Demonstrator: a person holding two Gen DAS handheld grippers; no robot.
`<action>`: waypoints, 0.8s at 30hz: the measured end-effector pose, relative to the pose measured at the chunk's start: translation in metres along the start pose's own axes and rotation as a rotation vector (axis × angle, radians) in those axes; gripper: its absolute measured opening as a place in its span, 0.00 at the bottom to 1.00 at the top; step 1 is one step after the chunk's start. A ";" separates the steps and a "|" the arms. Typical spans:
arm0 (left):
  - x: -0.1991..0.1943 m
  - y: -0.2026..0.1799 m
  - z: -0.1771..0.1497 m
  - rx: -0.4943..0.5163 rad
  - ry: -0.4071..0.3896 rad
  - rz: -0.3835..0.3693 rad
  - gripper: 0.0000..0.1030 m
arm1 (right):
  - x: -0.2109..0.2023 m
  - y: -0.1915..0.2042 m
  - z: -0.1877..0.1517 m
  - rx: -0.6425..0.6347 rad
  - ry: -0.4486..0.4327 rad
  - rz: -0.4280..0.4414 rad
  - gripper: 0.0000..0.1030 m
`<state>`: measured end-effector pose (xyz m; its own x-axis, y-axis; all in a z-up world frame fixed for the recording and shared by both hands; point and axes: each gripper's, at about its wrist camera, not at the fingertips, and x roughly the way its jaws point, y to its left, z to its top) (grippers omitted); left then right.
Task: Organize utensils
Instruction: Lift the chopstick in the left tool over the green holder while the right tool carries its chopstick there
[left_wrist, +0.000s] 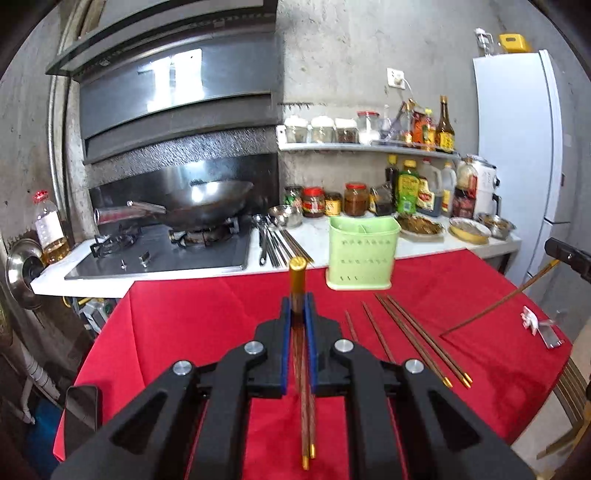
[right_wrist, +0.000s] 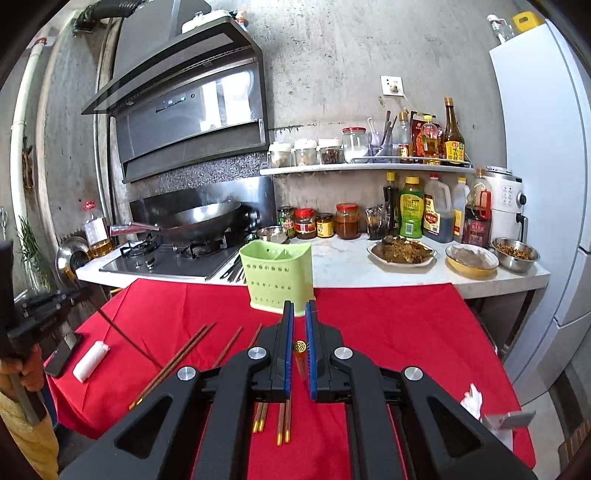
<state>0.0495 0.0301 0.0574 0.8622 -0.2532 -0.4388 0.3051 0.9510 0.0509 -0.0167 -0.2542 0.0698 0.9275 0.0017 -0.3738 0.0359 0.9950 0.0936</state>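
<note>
My left gripper (left_wrist: 297, 299) is shut on a brown chopstick whose gold cap (left_wrist: 297, 271) sticks out past the fingertips. The right wrist view shows that chopstick (right_wrist: 129, 343) slanting down toward the cloth. My right gripper (right_wrist: 299, 306) is shut on another chopstick, with its gold end (right_wrist: 300, 347) between the blue pads; its shaft (left_wrist: 495, 302) slopes down at the right of the left wrist view. Both grippers hang above the red cloth (left_wrist: 207, 317). A green slotted utensil holder (left_wrist: 362, 251) (right_wrist: 277, 273) stands at the cloth's far edge. Several loose chopsticks (left_wrist: 417, 332) (right_wrist: 192, 354) lie on the cloth.
Metal utensils (left_wrist: 273, 240) lie on the white counter beside the stove and wok (left_wrist: 210, 203). Jars, bottles and food dishes (right_wrist: 402, 253) line the counter, with a fridge (right_wrist: 539, 147) at right. A phone (right_wrist: 61, 360), a white roll (right_wrist: 90, 360) and a crumpled tissue (right_wrist: 472, 400) sit on the cloth.
</note>
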 end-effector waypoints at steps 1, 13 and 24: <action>0.001 0.003 0.001 -0.007 0.001 0.001 0.07 | 0.006 -0.001 0.003 0.003 0.008 0.005 0.06; 0.026 0.008 0.000 0.015 0.062 0.039 0.08 | 0.048 0.010 0.015 -0.042 0.023 -0.012 0.06; 0.042 0.015 0.007 -0.002 0.037 0.053 0.07 | 0.067 0.023 0.061 -0.121 0.031 -0.017 0.07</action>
<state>0.0931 0.0330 0.0461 0.8615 -0.1960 -0.4684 0.2587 0.9632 0.0727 0.0692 -0.2376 0.1033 0.9151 -0.0139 -0.4029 0.0044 0.9997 -0.0245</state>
